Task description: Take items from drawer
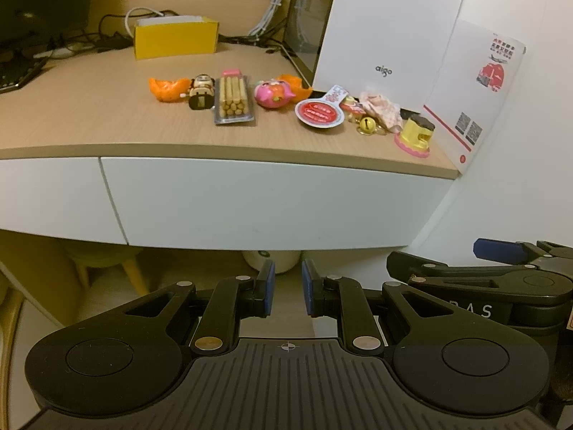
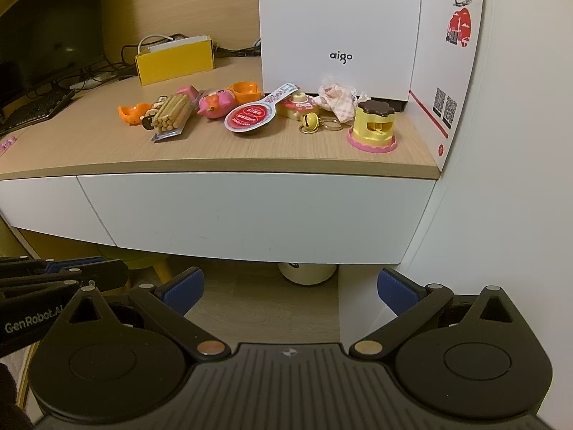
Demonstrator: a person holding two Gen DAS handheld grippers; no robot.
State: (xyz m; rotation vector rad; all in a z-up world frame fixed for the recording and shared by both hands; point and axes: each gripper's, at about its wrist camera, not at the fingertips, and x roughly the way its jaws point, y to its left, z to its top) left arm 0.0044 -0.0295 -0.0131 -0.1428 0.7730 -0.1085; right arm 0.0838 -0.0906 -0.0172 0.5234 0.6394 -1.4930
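Observation:
The white drawer front under the wooden desktop is closed. Several small items lie in a row on the desktop: an orange shell half, a toy figure, a pack of biscuit sticks, a pink toy, a red spoon-shaped pack, a gold bell and a yellow-and-pink toy. My left gripper hangs below the drawer with a narrow, empty gap between its blue pads. My right gripper is wide open and empty.
A white box marked aigo and a printed card stand at the back right against the wall. A yellow box, cables and a keyboard sit at the back left. A cream round container stands on the floor under the desk.

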